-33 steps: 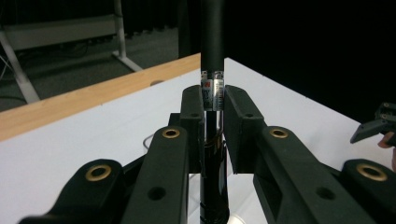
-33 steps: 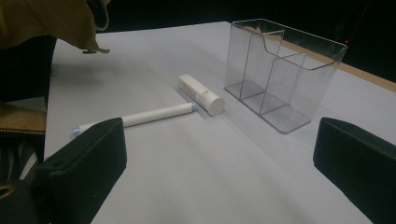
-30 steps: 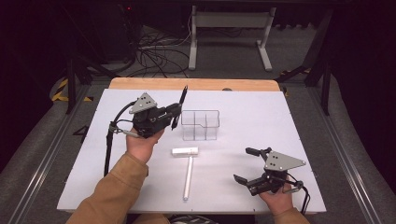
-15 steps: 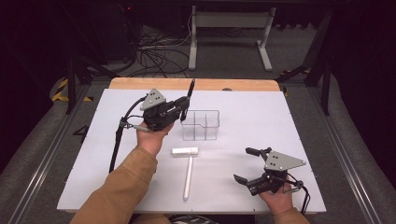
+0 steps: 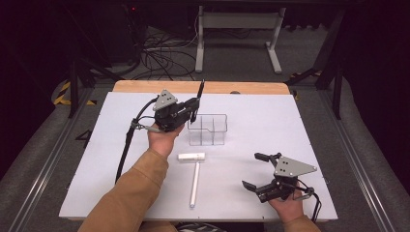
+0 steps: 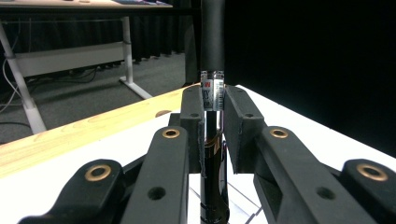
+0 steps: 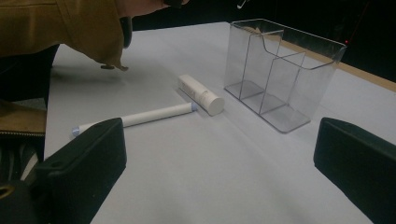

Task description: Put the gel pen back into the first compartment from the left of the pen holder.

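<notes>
My left gripper (image 5: 193, 109) is shut on a slim black tube (image 5: 199, 95) with a labelled band, held upright just above the back left corner of a clear divided organizer (image 5: 208, 129). In the left gripper view the tube (image 6: 212, 42) stands pinched between the pads of that gripper (image 6: 214, 106). A short white tube (image 5: 191, 156) and a long white pen (image 5: 194, 183) lie on the white table in front of the organizer. My right gripper (image 5: 250, 170) rests open at the front right. Its view shows the organizer (image 7: 275, 70), the short tube (image 7: 201, 95) and the pen (image 7: 140, 116) beyond the right gripper (image 7: 219, 158).
The white tabletop (image 5: 300, 125) has a wooden strip (image 5: 241, 87) along its far edge. A brown sleeve (image 5: 130, 193) reaches in from the bottom left, and the left gripper's cable (image 5: 126, 145) trails down beside it. Table legs and cables stand on the floor beyond.
The left gripper has carried the black tube to the right and slightly down, up to the organizer's back left corner. The right gripper has stayed put.
</notes>
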### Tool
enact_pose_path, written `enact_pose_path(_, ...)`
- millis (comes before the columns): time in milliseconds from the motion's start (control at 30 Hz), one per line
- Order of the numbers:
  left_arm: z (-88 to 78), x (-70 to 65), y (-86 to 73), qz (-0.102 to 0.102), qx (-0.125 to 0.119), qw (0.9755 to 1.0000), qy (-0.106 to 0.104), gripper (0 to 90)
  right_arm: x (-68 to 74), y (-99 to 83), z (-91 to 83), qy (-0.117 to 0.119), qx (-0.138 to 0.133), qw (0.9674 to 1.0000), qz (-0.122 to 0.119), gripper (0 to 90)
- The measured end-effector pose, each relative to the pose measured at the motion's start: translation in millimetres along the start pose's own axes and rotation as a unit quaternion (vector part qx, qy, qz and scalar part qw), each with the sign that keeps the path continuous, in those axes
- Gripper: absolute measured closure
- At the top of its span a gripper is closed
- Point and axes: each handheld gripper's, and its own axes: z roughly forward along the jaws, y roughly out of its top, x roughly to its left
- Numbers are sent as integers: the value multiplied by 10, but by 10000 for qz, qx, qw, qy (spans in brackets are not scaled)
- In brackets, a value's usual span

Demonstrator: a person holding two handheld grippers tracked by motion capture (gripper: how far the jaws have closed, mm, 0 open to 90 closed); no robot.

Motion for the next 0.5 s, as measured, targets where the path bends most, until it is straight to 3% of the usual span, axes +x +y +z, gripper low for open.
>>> enact_pose_path(500,38,28,-17,107,-8,9999,18,791,3,-1,2,-32,-32,10000,-39,27)
